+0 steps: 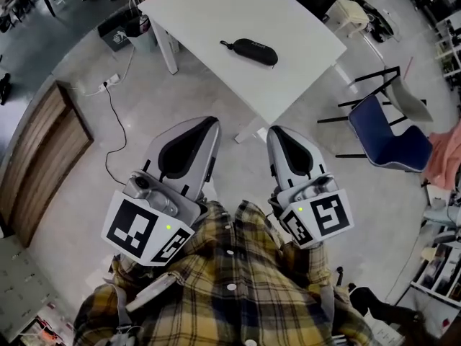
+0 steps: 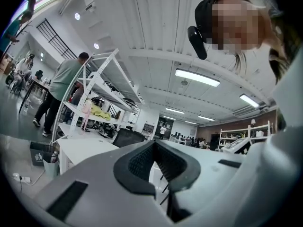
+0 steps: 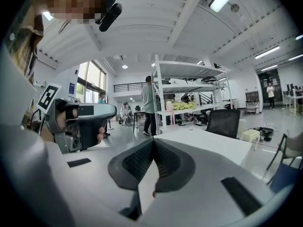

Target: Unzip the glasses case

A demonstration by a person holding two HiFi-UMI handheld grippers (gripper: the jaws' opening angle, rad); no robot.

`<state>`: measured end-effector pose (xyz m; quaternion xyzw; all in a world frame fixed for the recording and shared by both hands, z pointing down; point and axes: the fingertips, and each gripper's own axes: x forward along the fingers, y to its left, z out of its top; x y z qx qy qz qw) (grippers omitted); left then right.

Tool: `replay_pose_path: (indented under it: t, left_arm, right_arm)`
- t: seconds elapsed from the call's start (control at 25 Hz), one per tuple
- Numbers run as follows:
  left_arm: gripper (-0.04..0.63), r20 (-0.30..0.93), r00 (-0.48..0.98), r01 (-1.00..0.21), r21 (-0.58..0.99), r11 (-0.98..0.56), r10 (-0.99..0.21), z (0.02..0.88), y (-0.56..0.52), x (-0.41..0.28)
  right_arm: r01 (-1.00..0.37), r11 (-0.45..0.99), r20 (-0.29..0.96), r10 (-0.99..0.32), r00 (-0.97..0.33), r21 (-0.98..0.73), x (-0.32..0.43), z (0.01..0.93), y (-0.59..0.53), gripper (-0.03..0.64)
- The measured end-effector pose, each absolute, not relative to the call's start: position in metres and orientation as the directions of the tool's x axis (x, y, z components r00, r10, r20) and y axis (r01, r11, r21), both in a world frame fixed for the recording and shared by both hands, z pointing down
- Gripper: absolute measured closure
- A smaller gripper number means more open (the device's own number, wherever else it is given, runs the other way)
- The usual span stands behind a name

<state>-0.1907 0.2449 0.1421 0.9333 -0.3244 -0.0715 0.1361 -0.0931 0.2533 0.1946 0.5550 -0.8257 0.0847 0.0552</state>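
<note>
Low at the left, my left gripper (image 1: 206,126) has its jaws pressed together on nothing, the glasses case (image 1: 255,51) lies well ahead on the white table (image 1: 209,9) — light and stiff-shelled, I judge, best pinned by its body and worked from the small tab (image 1: 225,45) at its left end — and my right gripper (image 1: 277,132) is equally closed and empty, with only the head view showing the case.

light: bright, even, from ceiling strip lamps (image 2: 196,77) and far windows (image 3: 89,82) | shadows: faint, soft | glare: lamps blown out, white table (image 1: 216,20) near-washed | distortion: heavy fisheye, black corners in both gripper views | focus: glasses case (image 1: 251,51) crisp, nearest foreground soft
</note>
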Motion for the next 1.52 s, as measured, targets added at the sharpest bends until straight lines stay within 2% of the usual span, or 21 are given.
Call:
replay_pose_path:
  t: [0.24,0.6,1.08,1.52]
  left_arm:
    - [0.588,-0.018,0.776,-0.589,0.333,-0.736,-0.630,0.157,0.216,-0.209]
    - [0.588,-0.001,0.773,-0.596,0.338,-0.728,-0.634,0.173,0.148,-0.200]
    - [0.588,0.031,0.831,-0.537,0.305,-0.787,-0.555,0.172,0.007,-0.115]
    - [0.588,0.060,0.871,-0.481,0.302,-0.823,-0.487,0.173,-0.062,-0.058]
  right_arm:
    - [-0.940,0.328,0.232,-0.911,-0.342,-0.097,-0.097,0.211,0.228,0.618]
    - [-0.938,0.327,0.255,-0.903,-0.346,-0.113,-0.088,0.229,0.160,0.618]
    - [-0.943,0.301,0.238,-0.914,-0.327,-0.140,-0.023,0.230,0.019,0.618]
    - [-0.965,0.221,0.277,-0.927,-0.252,-0.140,0.037,0.232,-0.033,0.618]
